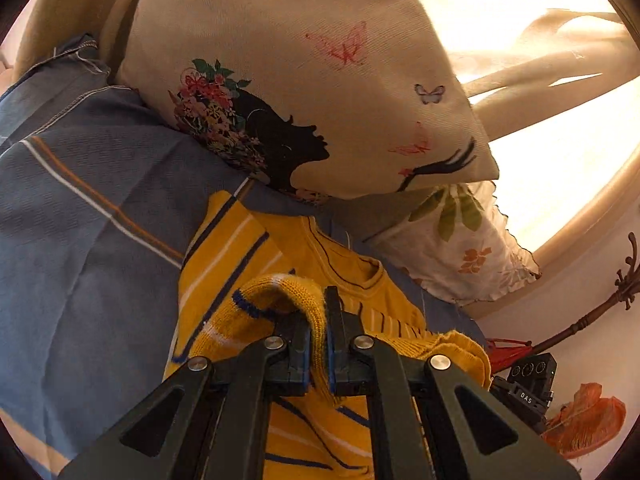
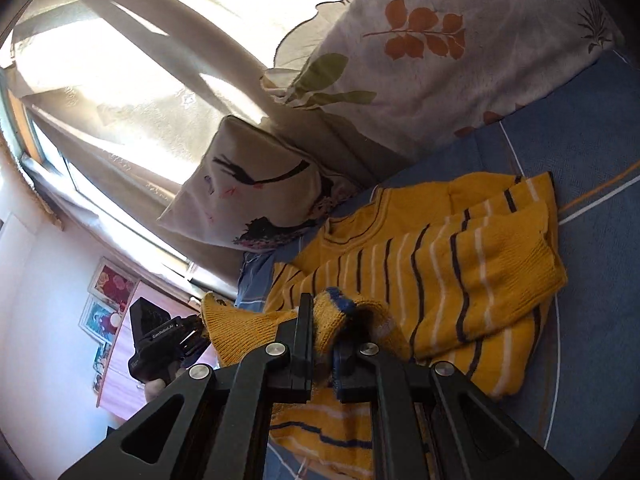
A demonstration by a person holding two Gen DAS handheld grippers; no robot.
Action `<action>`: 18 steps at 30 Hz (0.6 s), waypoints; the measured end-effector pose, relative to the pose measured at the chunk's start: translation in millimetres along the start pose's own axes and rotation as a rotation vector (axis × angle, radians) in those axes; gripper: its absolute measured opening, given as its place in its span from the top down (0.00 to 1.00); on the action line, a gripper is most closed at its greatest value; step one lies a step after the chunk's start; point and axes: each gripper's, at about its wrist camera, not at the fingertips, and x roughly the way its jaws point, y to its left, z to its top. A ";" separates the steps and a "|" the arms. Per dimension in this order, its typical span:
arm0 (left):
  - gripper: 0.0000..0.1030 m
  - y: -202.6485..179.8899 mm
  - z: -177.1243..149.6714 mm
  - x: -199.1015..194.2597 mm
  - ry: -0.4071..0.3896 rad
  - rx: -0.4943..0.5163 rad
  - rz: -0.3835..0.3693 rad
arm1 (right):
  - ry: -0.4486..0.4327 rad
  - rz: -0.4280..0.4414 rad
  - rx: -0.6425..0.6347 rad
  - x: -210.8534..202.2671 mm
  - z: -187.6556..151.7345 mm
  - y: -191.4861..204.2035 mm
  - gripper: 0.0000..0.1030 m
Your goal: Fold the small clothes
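On the bed's blue striped sheet (image 2: pixel 592 128) lies the small mustard-yellow knitted sweater with navy and white stripes (image 2: pixel 460 264) — one sleeve already laid across its chest, the fold half done; left tongs (image 1: pixel 319 332) and right tongs (image 2: pixel 322 340) each pinch its hem

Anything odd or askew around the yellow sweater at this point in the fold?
Nothing stands out. Both tongs, left and right, are shut on the yellow sweater's hem; its bunching looks like ordinary mid-fold slack.
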 end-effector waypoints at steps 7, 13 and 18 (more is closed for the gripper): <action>0.94 41.3 38.8 64.2 0.097 -0.204 -0.063 | 0.018 -0.013 0.220 43.0 36.1 -65.8 0.90; 0.70 53.1 46.0 56.0 0.083 -0.251 -0.185 | -0.012 0.125 0.348 50.7 48.5 -91.7 0.72; 0.54 59.0 49.6 37.6 0.024 -0.274 -0.197 | -0.102 0.128 0.409 41.3 59.3 -99.5 0.55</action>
